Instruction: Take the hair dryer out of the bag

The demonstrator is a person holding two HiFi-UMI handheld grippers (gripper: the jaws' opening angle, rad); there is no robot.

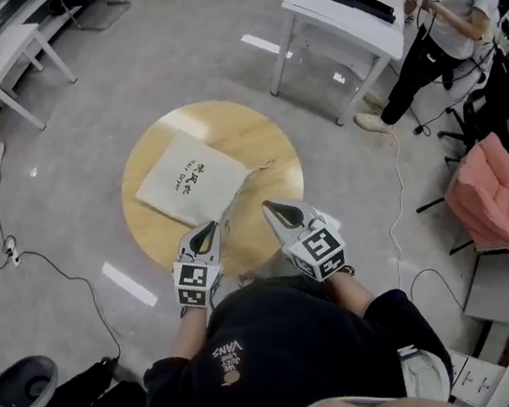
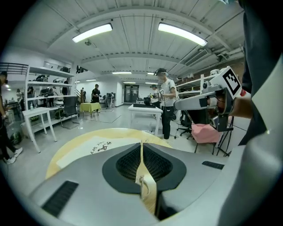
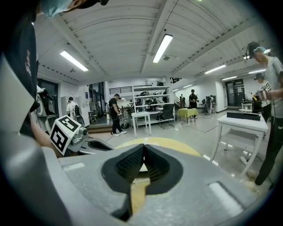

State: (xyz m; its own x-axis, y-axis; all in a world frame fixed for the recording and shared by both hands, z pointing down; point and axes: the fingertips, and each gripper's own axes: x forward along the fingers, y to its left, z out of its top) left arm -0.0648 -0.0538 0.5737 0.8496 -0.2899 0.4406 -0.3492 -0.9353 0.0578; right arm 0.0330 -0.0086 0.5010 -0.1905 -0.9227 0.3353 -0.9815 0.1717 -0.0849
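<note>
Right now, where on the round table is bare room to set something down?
Free: the round table's right side, between the bag's drawstring and the rim; a strip beyond the bag. Crowded: near edge, at left claw and right claw.

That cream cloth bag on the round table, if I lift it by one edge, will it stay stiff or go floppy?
Probably floppy: the bag looks like soft cloth lying flattish on the table, so an edge would likely fold. Any contents may shift toward the low end. Its loose drawstring would likely trail.
</note>
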